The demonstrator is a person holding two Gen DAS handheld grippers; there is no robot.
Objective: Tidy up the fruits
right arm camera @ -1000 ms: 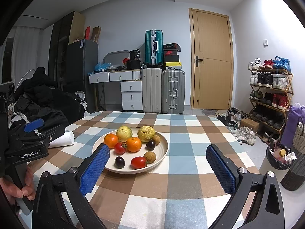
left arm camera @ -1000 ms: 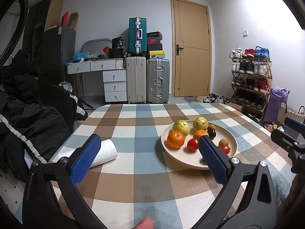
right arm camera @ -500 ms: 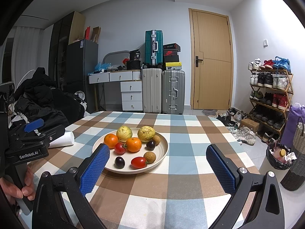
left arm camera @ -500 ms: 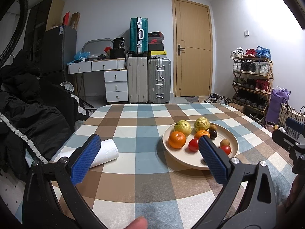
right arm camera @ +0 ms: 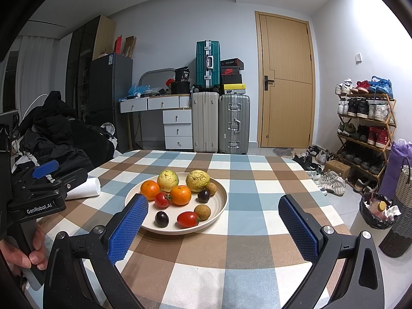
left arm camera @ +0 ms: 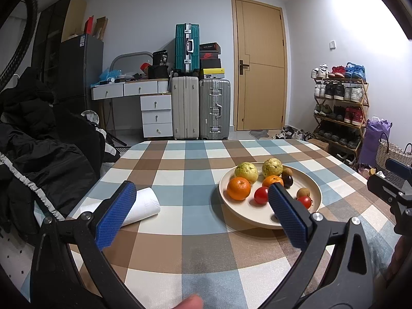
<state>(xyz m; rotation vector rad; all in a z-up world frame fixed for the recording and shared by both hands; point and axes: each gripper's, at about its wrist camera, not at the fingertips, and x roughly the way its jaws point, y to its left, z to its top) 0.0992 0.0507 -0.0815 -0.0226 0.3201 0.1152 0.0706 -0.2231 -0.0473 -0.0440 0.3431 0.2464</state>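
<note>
Blue-padded left claw (left arm camera: 200, 211) spread wide, empty, above checked counter (left arm camera: 195, 170). White paper roll (left arm camera: 143, 206) just behind its left finger. Right claw (right arm camera: 213, 226) likewise spread, empty. Cream plate (right arm camera: 221, 200) ahead between both claws, unobstructed: two oranges (right arm camera: 181, 195), two guavas (right arm camera: 197, 179), tomatoes, dark plums, brown longans. Suitcases (right arm camera: 221, 123) far beyond.

We see each claw (left arm camera: 199, 216) (right arm camera: 212, 228) has black arms, blue dotted pads (right arm camera: 127, 228), silver screws; the left body reads "GenRobot.AI", held by bare fingers (right arm camera: 28, 256).
</note>
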